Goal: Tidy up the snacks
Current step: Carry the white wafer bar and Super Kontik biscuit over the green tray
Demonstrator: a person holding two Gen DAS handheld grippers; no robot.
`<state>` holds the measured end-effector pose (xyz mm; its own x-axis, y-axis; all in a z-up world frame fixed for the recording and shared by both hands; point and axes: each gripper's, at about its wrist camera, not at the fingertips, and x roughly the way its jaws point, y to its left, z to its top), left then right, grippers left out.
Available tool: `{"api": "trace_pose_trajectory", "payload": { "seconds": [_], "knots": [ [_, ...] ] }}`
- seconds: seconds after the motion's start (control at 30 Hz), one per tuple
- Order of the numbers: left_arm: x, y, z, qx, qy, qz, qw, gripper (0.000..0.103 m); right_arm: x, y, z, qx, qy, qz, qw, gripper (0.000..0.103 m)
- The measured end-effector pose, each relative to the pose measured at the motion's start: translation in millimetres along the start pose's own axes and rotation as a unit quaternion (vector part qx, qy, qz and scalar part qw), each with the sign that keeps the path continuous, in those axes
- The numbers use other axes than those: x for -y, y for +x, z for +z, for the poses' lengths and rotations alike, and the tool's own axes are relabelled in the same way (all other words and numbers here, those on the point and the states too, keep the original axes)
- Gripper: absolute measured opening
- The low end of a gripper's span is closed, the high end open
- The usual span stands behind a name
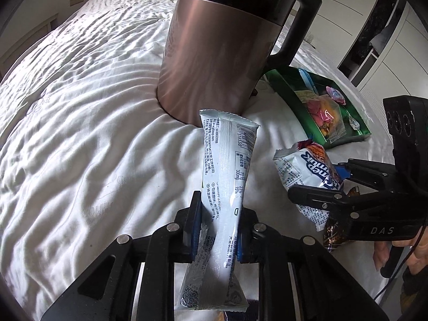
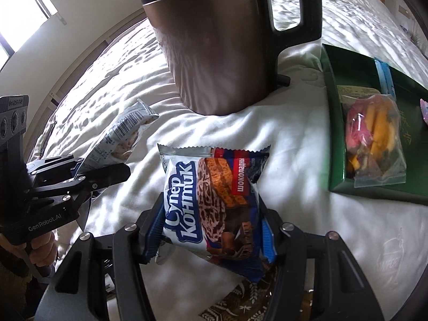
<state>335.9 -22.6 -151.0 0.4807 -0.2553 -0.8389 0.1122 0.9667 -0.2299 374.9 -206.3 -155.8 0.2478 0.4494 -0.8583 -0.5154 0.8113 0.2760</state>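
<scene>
A long, crinkly white foil snack stick (image 1: 227,187) stands pinched in the closed left gripper (image 1: 218,230) above the rumpled white bed quilt (image 1: 80,133). The right gripper (image 2: 211,230) clamps a glossy blue-and-white wafer packet (image 2: 211,200). Only its view shows the brown patterned wrapper (image 2: 240,297) beneath; the green cardboard box (image 2: 355,184) holds bagged sweets.

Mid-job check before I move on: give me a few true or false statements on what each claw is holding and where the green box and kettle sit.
1. The left claw is shut on the long white snack stick. True.
2. The right claw is empty. False: it grips the cookie packet across its sides.
3. The green box already holds a clear bag of colourful sweets. True.
4. The kettle lies tipped over on the bed. False: it stands upright.
5. The white snack stick is inside the green box. False: it is held above the bedding, outside the box.
</scene>
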Motion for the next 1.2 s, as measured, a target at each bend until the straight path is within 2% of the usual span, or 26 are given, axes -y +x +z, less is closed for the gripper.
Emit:
{"api": "trace_pose_trajectory", "payload": {
  "seconds": [0.27, 0.57, 0.8, 0.93, 1.07, 1.2],
  "knots": [
    [23, -28, 4, 0.015, 0.011, -0.011, 0.9998, 0.017, 17, -53, -9, 0.04, 0.01, -0.021, 0.999, 0.06],
    [91, -29, 43, 0.027, 0.051, -0.053, 0.9969, 0.017, 94, -114, -5, 0.072, 0.046, -0.095, 0.992, 0.06],
    [150, -3, 83, 0.028, 0.072, -0.068, 0.9946, 0.017, 149, -130, 8, 0.085, 0.066, -0.139, 0.985, 0.06],
    [183, 18, 112, 0.032, 0.078, -0.064, 0.9944, 0.017, 178, -132, 14, 0.088, 0.077, -0.153, 0.981, 0.06],
    [209, 42, 142, 0.038, 0.078, -0.054, 0.9948, 0.017, 207, -125, 24, 0.088, 0.089, -0.16, 0.979, 0.06],
    [230, 68, 168, 0.034, 0.076, -0.06, 0.9948, 0.017, 228, -114, 29, 0.084, 0.096, -0.162, 0.979, 0.06]
  ]
}}
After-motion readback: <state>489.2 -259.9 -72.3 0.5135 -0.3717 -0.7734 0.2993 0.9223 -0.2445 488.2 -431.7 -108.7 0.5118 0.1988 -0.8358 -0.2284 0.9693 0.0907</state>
